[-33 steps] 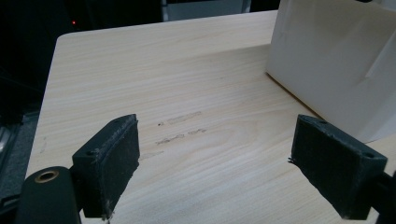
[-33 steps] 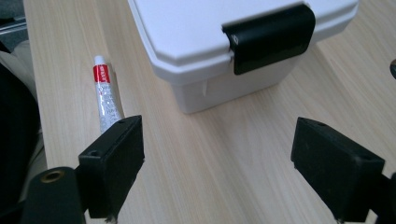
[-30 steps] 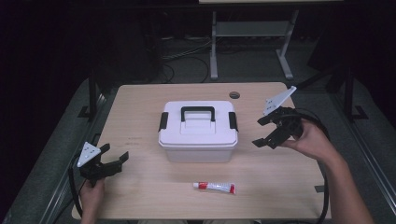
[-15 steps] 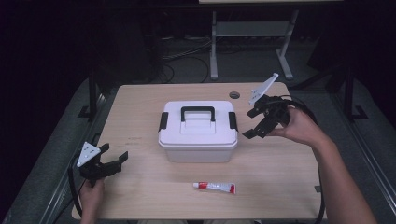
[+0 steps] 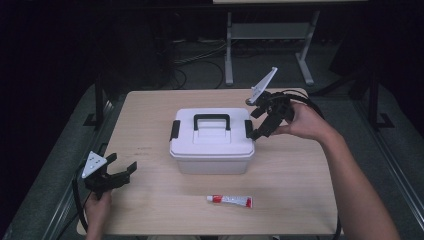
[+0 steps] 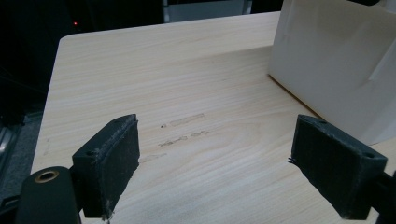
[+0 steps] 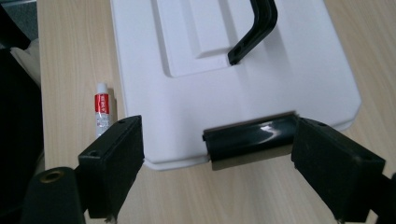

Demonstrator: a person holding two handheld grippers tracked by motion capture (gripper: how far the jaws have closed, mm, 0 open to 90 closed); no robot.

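Dark room, pale wooden table [image 5: 300, 165]: mid-table sits the white box [image 5: 212, 145]. Right hand-held gripper [image 5: 260, 125], jaws wide, nears its right latch [image 7: 250, 137]; hook it squarely from below. Left hand-held gripper [image 5: 117, 172] gapes idle.

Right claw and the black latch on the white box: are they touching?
Cannot tell. In the right gripper view, the open right claw straddles the latch; one jaw looks very close.

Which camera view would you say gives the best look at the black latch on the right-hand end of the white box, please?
The right gripper view: the black latch sits close and glossy between that gripper's open jaws, at the lid's edge. The high view shows it small, as a dark clip beside the right gripper. The left gripper view catches just a plain wall of the white box.
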